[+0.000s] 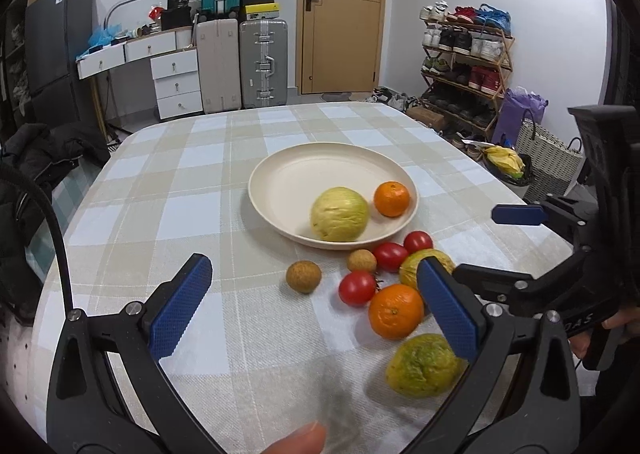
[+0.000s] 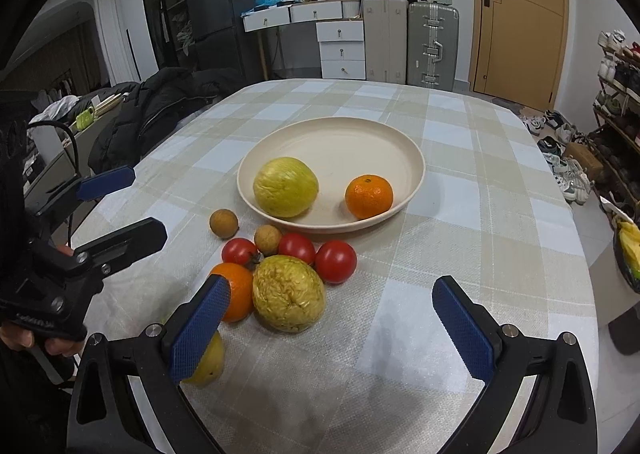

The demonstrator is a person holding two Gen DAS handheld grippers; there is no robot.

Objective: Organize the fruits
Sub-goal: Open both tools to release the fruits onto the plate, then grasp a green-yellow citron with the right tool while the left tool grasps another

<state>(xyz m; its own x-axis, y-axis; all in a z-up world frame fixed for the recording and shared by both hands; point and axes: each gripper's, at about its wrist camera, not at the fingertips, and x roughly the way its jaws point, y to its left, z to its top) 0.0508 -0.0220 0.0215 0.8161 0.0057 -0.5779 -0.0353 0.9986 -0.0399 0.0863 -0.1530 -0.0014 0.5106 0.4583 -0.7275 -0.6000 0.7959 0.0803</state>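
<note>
Nearest the right wrist camera, the right gripper (image 2: 332, 328) stands wide open and holds nothing, like the left gripper (image 1: 316, 306). Loose fruits (image 2: 288, 292) cluster at six o'clock of the plate (image 2: 416, 157), probably waiting; a yellow fruit (image 2: 286, 186) and a mandarin (image 2: 369, 196) already lie inside.

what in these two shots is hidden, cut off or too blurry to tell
- Nearest yellow-green fruit: right wrist view, mostly behind the right claw's blue pad.
- Second yellow-green fruit: left wrist view, partly behind the left claw's pad.
- Loose orange: right wrist view, its left side covered by the pad.
- Fingertip: left wrist view, blurred, cut by the bottom edge.
- Shoe rack: right wrist view, cut by the right edge.
</note>
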